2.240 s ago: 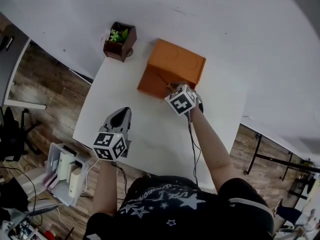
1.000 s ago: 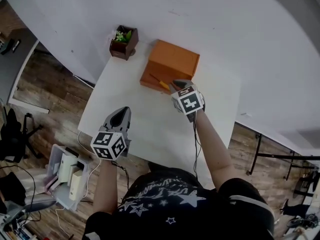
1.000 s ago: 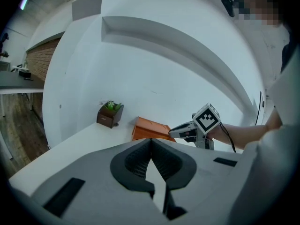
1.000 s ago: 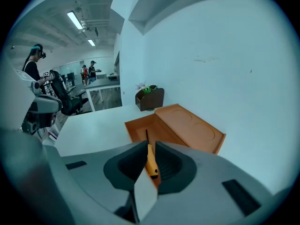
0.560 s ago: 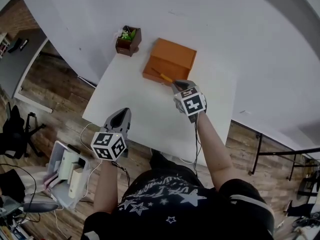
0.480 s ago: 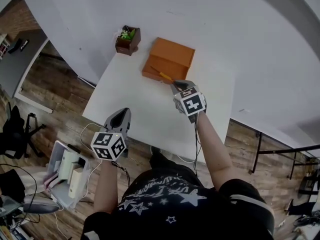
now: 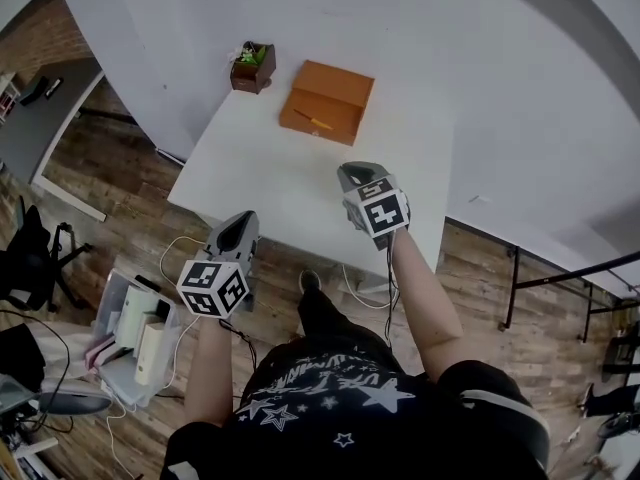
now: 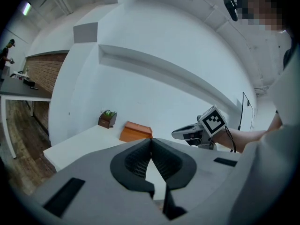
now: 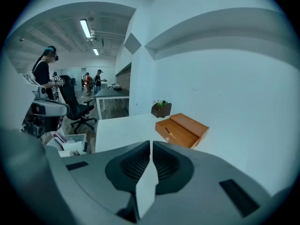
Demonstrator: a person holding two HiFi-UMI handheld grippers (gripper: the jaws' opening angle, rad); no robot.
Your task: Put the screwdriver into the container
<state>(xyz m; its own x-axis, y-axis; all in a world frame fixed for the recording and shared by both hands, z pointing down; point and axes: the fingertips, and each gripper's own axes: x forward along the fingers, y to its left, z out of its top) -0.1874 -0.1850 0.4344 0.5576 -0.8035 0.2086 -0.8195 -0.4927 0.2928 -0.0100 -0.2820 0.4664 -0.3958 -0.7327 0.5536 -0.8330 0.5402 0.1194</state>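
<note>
a white table (image 7: 250, 158) stands against a white wall, with the orange container (image 7: 335, 83) at its far edge near a small potted plant (image 7: 250, 66). the screwdriver (image 7: 318, 122) lies inside the container, its long axis along the near wall, well apart from and ahead of the right gripper (image 7: 350, 172), the nearer one. that gripper and the left gripper (image 7: 244, 218) both have jaws pressed together on nothing, so the task looks done.

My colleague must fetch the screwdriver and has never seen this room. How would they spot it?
Find the white table against the wall; at its far end sits an open orange container. The screwdriver lies inside it: a slim yellow-handled tool, unlike the neighbouring plant pot.
</note>
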